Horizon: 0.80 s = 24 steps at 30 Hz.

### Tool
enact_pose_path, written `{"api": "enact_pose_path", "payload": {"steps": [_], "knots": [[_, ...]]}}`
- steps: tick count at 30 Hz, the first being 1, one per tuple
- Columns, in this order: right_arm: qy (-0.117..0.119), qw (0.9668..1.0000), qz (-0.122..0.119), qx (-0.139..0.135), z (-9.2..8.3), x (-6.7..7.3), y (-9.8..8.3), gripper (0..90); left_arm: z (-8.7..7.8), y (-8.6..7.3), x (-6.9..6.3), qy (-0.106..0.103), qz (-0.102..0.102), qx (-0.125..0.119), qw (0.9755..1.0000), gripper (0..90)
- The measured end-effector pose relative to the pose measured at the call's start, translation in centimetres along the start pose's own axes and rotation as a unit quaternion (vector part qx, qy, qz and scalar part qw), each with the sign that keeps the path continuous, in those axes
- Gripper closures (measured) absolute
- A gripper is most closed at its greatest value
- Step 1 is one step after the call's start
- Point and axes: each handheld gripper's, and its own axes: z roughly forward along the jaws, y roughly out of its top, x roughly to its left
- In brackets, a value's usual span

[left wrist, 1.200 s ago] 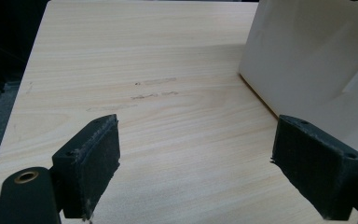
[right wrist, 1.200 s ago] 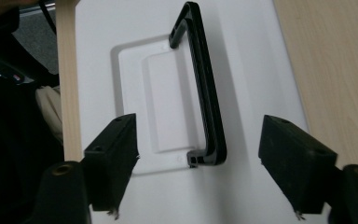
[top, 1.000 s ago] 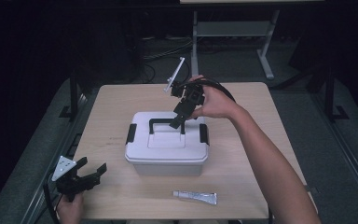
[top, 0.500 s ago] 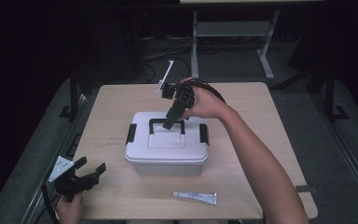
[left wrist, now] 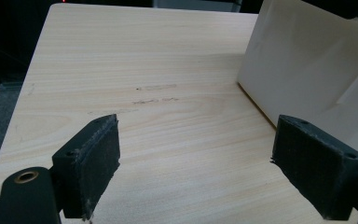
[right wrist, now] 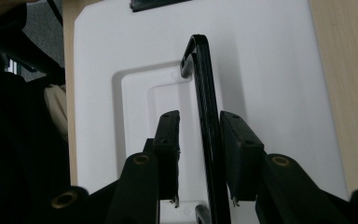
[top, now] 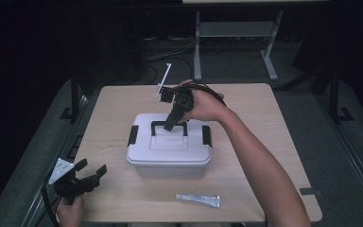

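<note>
Box (top: 170, 151) sits in the middle of the table (top: 274, 142), white plastic with a black handle (top: 169, 126) on its lid. It looks stiff and smooth, likely light if there is nothing inside, but I can't see in. The best place to grab it is the handle, which stands up from the lid. The side walls look slippery and too wide to pinch.

The long side of the box runs left to right across the table, and the handle runs the same way. Black clips (top: 133, 135) sit at both short ends.

The right gripper (right wrist: 199, 133) comes down from above. Its jaws have just been closing, with the handle bar between them. One pad looks close to touching and a thin gap shows on the other side, so it is not yet a firm squeeze.

The left gripper (left wrist: 196, 154) waits near the table's front left corner, jaws wide apart, holding nothing. A small tube (top: 197, 200) lies in front of the box.
</note>
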Motion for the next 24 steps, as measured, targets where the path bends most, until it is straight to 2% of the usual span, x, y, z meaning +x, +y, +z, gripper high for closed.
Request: {"api": "enact_pose_path", "payload": {"steps": [16,24], "knots": [[0.002,1.0000,-0.006,0.006,0.06,0.34,-0.13,80.6,-0.10,0.00,0.20,0.001,-0.006,-0.005,1.0000,14.0],[0.002,0.9999,-0.013,0.004,0.00,0.37,-0.15,81.8,-0.13,0.00,0.21,0.001,-0.008,-0.007,0.9999,14.0]]}}
